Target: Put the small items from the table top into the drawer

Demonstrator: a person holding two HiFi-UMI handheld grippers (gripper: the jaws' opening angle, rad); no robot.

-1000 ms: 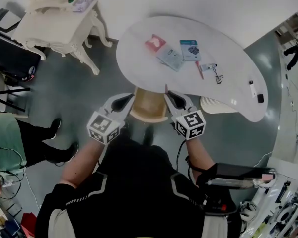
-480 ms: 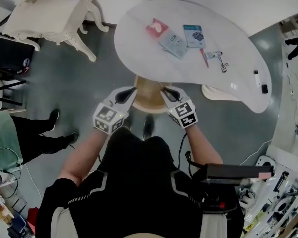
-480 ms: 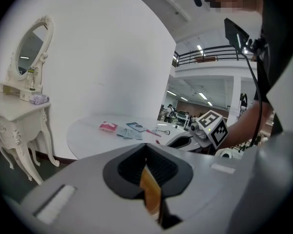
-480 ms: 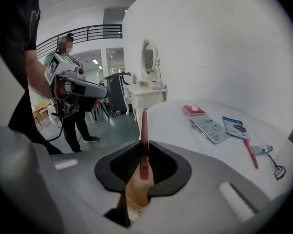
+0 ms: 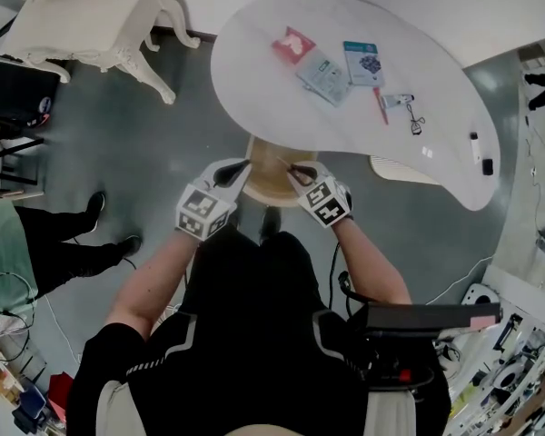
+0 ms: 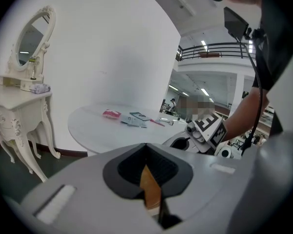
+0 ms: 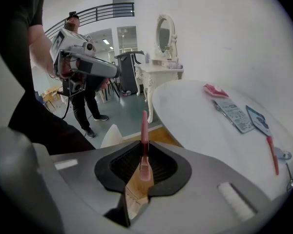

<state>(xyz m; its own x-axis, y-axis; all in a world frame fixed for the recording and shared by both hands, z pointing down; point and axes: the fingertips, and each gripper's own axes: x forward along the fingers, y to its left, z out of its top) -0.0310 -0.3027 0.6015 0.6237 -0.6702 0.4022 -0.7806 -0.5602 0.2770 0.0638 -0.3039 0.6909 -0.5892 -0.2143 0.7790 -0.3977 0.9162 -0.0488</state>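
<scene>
If released early, the thin pink stick (image 7: 144, 140) clamped in the right gripper (image 5: 294, 168) could be dropped outside the drawer (image 5: 269, 185); the left gripper (image 5: 240, 166) is held nearly closed, empty.

Left gripper (image 5: 241, 165) and right gripper (image 5: 295, 166) hover above drawer (image 5: 268, 191).

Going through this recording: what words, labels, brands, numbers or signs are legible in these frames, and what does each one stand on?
No text can be read in any view.
Red packet, grey packet and blue packet on the white table: print shows, too small and blurred to read.
Marker cubes: black-and-white square patterns only, no words.
</scene>
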